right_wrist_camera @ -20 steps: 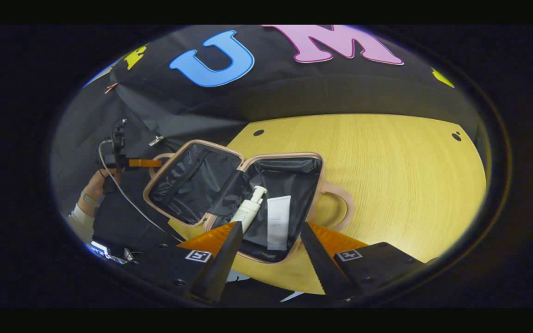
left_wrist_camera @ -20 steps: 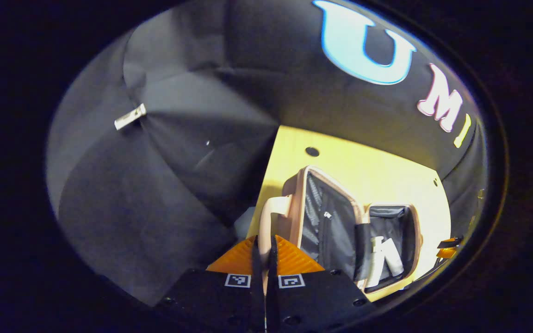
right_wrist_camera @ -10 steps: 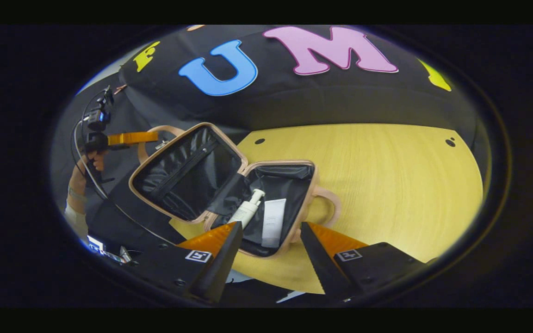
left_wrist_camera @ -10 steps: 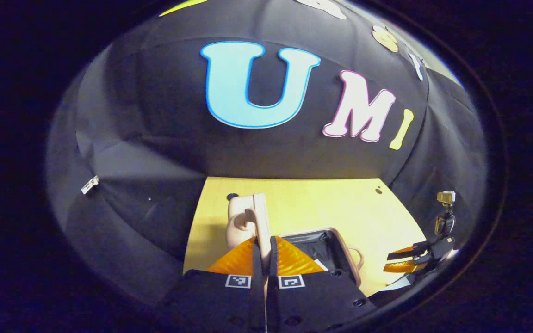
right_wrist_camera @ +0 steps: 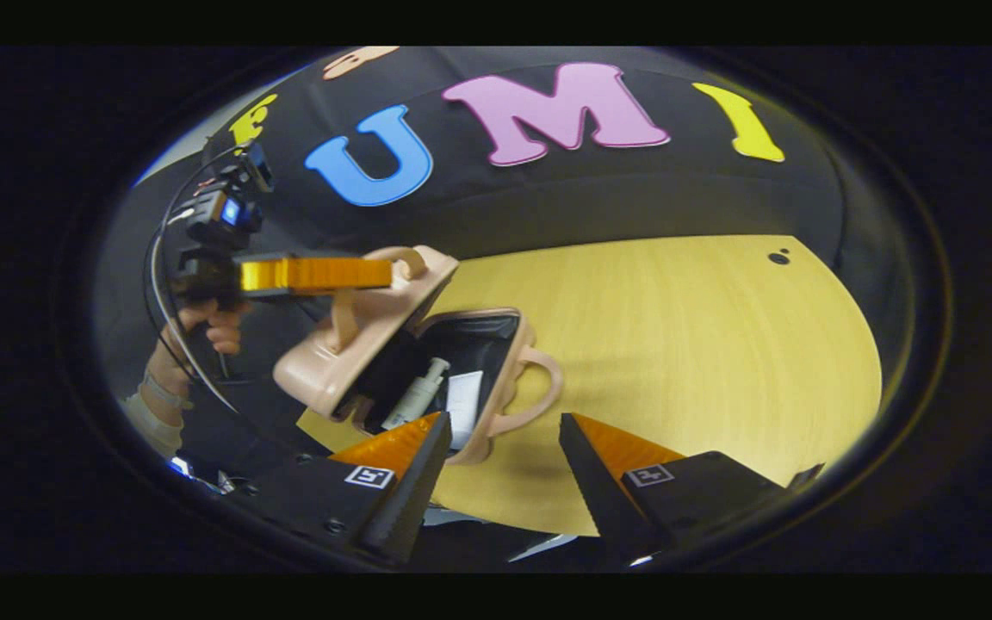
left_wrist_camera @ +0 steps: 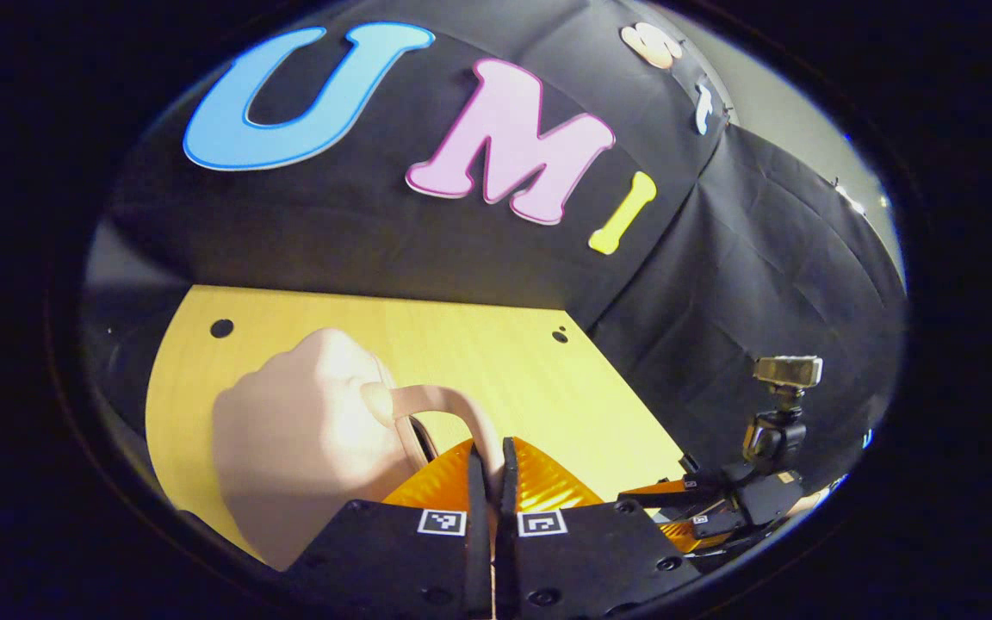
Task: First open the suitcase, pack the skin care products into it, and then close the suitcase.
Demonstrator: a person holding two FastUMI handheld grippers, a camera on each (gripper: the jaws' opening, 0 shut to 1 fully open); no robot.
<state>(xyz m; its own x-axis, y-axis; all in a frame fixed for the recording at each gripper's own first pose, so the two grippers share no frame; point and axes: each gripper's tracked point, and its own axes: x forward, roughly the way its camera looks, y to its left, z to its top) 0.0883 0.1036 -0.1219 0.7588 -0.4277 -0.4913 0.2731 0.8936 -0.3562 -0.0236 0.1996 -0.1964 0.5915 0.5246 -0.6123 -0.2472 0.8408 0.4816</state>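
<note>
The pink suitcase lid stands half lowered, its outer shell facing me in the left gripper view. My left gripper is shut on the lid's handle. In the right gripper view the left gripper holds that lid tilted over the suitcase base. A white pump bottle and a white tube lie inside the black-lined base. My right gripper is open, with nothing between its fingers, just in front of the base.
The suitcase rests on a yellow wooden table with wide bare room to its right. A hand with a trailing cable holds the left gripper at the left. The base's own handle sticks out toward the right.
The left gripper has swung the lid up and over from lying wide open to half shut above the base. The right gripper has stayed open and drifted slightly.
</note>
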